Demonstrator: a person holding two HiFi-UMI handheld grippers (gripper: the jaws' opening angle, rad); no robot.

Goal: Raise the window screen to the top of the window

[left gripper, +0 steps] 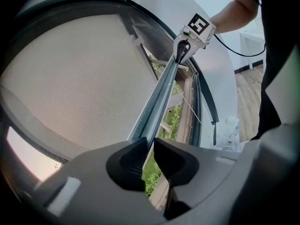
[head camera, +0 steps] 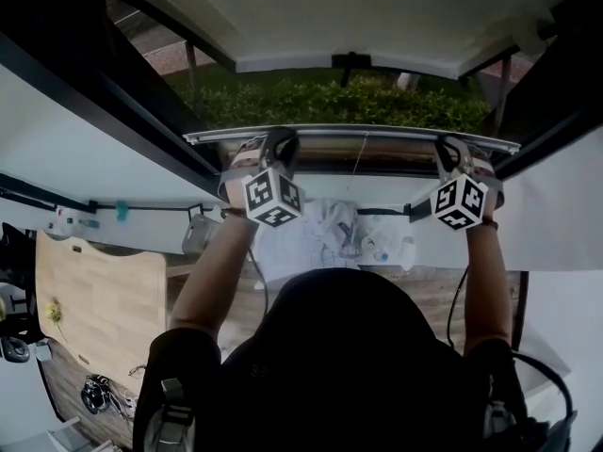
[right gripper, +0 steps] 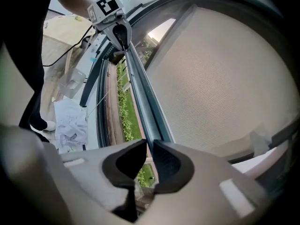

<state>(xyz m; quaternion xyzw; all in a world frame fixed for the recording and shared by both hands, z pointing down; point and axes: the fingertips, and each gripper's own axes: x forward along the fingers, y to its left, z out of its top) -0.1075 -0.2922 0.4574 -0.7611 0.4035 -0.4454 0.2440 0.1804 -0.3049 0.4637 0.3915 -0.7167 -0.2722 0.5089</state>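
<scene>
Head view shows the left gripper (head camera: 280, 141) closed on the bottom rail (head camera: 350, 131) of the window screen (head camera: 377, 17), close to the rail's left end. The left gripper view bears this out, with the rail's thin edge pinched between the two dark pads. The screen is only part-way up. Its mesh covers the upper opening, and the rail hangs level across the window with the hedge (head camera: 330, 102) showing beneath it.

The likeliest trouble on this side is a slip. The pads hold only a narrow lip, so a pull that drifts away from the glass could peel them off and let that end drop.

At the middle a thin cord (head camera: 359, 158) hangs from the rail. It could snag on a wrist or on the sill clutter as the rail goes higher.

The right gripper (head camera: 451, 149) is clamped the same way near the rail's right end, with its pads pressed on the edge. If one hand lifts faster than the other, the rail would probably tilt and bind in the side tracks.

Both arms reach up and forward from the shoulders. The left elbow is bent slightly outward and the right arm is straighter. Each gripper points out toward the window and a little downward, and the marker cubes face the camera.
</scene>
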